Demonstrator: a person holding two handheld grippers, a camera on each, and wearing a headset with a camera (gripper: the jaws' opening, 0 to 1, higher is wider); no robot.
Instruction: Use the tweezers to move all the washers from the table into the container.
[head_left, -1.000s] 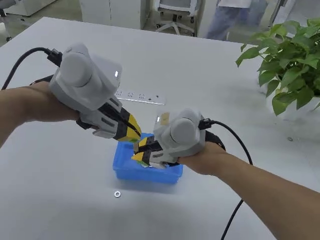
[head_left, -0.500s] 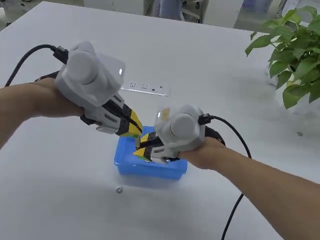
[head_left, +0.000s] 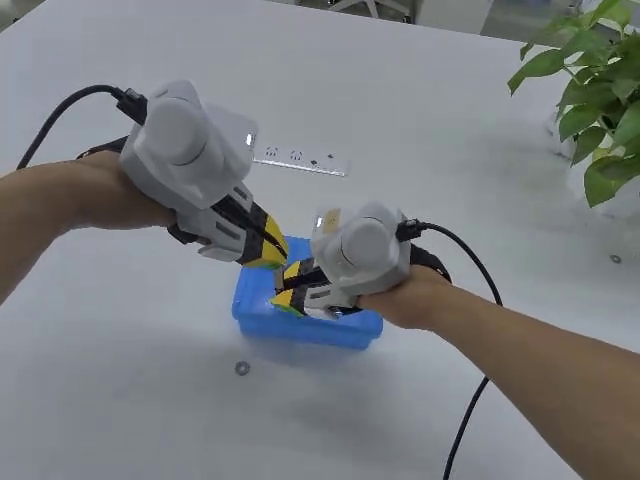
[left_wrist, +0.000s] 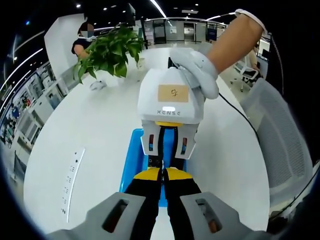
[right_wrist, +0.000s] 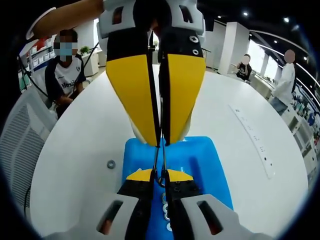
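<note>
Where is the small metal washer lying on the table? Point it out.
Head view: the small silver metal washer lies on the white table, just apart from the blue plastic container's near wall, toward its left end.

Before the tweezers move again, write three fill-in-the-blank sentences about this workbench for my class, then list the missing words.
1. The container below the grippers is ___ in colour.
2. One washer lies on the ___, outside the container.
3. The left gripper and the right gripper are both shut on the thin ___.
Missing words: blue; table; tweezers.
</note>
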